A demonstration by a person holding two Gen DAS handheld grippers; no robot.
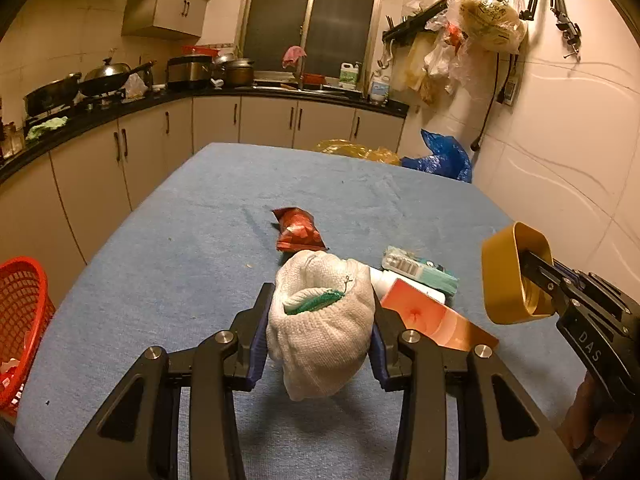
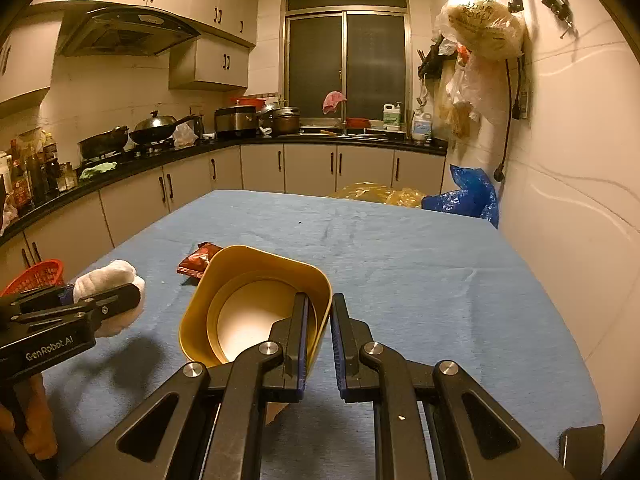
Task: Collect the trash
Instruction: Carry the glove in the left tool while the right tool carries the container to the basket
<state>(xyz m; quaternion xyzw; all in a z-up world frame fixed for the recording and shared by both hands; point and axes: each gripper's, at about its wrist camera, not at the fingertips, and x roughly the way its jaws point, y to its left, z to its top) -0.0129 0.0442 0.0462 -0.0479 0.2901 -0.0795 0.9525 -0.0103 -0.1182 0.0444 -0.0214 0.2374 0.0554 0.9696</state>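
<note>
While the left gripper grasps a white cloth bundle above the table's near edge, the right gripper clenches the yellow bowl's rim above the near right side.

Right tool pinches the yellow bowl's near wall, bowl tipped above the blue worktop. Left of the bowl, the left tool clamps a white cloth; red wrapper just behind.

Blue tablecloth; wok on stove, dark window, hanging plastic bags.
</note>
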